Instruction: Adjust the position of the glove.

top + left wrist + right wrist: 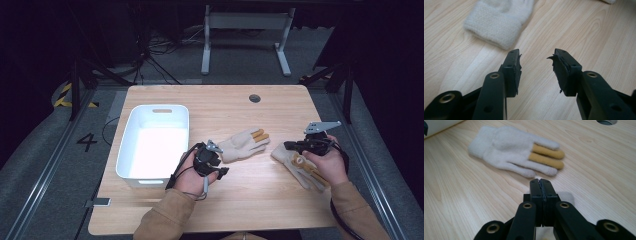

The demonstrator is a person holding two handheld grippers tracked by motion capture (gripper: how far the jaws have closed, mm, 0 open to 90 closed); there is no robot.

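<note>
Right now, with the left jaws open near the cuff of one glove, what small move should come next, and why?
Probably ease the left gripper forward until its jaws straddle the cuff of the near glove, then close. The jaws stand open over bare table, just short of the cuff. The right gripper looks shut on the other glove's edge, though I cannot confirm the grip.

A black "4" on the grey floor (30, 170) left of the table

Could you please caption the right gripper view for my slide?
Shut right tool over the wooden table, facing a cream glove.
</note>
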